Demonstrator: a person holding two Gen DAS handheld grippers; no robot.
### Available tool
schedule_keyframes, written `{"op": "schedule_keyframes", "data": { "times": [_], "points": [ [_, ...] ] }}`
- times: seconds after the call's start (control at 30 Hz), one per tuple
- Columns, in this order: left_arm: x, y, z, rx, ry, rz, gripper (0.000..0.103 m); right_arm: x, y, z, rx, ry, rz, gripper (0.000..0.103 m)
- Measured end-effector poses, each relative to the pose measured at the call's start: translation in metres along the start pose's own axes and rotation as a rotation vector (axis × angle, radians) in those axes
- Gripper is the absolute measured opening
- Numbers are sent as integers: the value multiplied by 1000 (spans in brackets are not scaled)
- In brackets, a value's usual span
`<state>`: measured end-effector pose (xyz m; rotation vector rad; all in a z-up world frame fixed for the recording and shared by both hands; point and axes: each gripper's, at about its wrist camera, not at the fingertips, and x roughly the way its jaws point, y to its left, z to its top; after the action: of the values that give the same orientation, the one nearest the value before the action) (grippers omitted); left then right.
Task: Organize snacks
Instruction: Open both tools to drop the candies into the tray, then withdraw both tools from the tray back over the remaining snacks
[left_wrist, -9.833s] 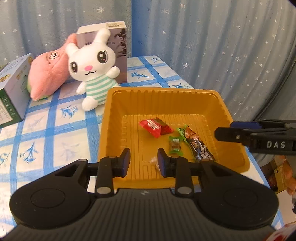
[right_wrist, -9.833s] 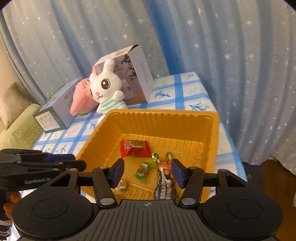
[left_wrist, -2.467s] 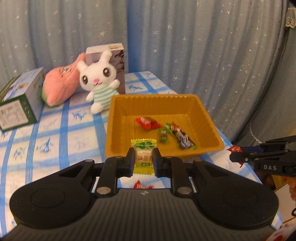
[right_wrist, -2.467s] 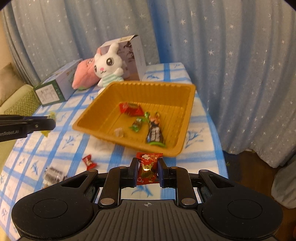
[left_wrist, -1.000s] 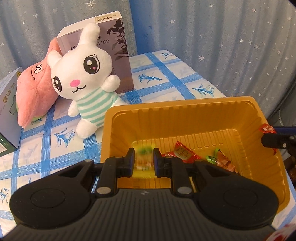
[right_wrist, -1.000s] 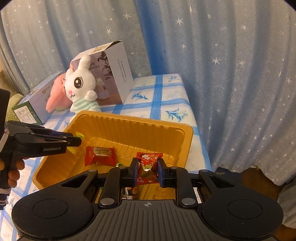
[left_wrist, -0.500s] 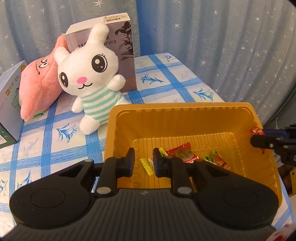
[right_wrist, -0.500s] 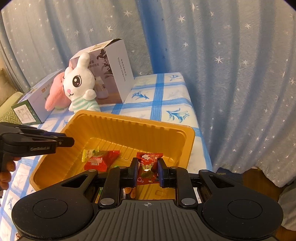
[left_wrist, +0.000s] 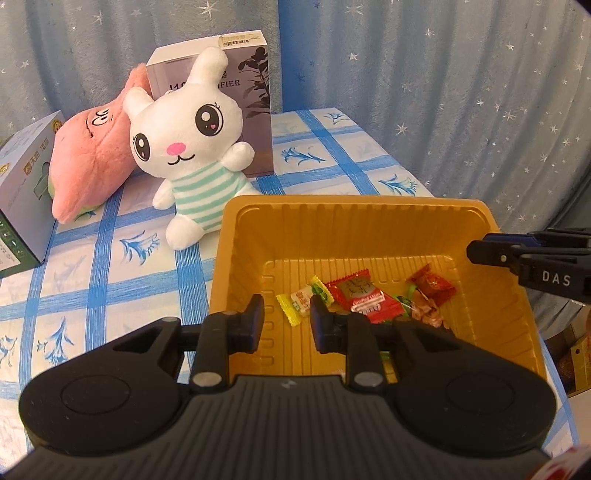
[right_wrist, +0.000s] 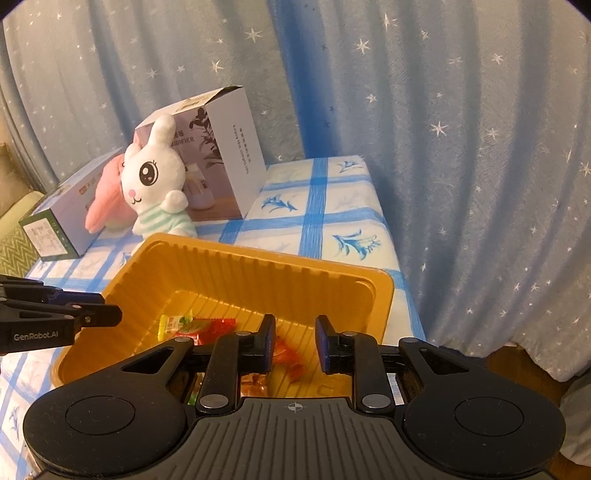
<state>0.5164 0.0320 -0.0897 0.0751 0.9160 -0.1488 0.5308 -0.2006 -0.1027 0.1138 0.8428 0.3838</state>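
Both claws hang over the orange tray (left_wrist: 406, 210), jaws opening with nothing between them: left claw (left_wrist: 286, 319), right claw (right_wrist: 294, 341). The snacks (left_wrist: 360, 295) lie on the tray floor. Spread fully, then lift straight clear to avoid snagging wrappers.

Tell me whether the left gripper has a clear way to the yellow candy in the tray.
Probably yes. The left gripper, jaws opening and empty, hangs just above the yellow candy, which lies exposed on the tray floor with nothing over it.
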Motion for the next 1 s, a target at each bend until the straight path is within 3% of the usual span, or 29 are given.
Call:
{"op": "schedule_keyframes", "data": {
  "times": [0.1, 0.3, 0.73, 1.0],
  "points": [
    [-5, -2, -3, -11, 1, -11, 24, -5, -1, -4, -8, 0, 1, 41],
    [-18, -6, -10, -16, -5, -21, 24, -20, -2, -12, 3, 4, 20, 46],
    [-75, -12, -38, -58, -50, -57, 34, -74, 8, -33, 33, -29, 38, 68],
    [-124, -14, -71, -64, -78, -89, 36, -116, 30, -57, 40, -36, 40, 69]
  ]
}}
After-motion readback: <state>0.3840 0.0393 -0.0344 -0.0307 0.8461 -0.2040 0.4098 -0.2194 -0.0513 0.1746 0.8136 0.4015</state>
